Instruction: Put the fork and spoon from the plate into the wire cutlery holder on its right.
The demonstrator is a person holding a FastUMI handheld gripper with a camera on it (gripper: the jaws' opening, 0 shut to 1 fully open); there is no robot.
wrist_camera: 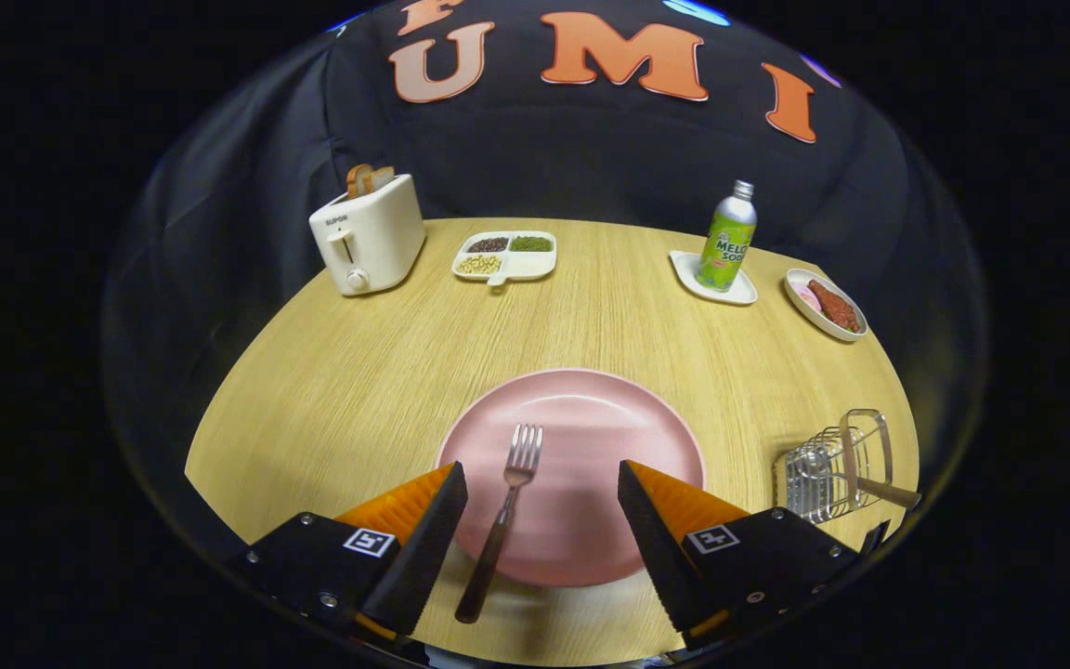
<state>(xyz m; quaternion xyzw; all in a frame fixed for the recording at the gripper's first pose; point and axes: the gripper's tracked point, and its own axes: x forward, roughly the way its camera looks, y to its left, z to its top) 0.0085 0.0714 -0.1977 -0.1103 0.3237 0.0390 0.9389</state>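
Gripper (pixel 542 483): fingers spread wide above the near part of the plate, holding nothing.
Fork (pixel 503 516): lay between the fingers, tines on the pink plate (pixel 591 418), dark handle reaching over the near rim onto the table (pixel 358 372).
Wire cutlery holder (pixel 832 469): stood right of the plate, a wooden handle jutting from it.
Spoon: could not be told apart.
Far side: toaster (pixel 370 237), bottle (pixel 727 237).
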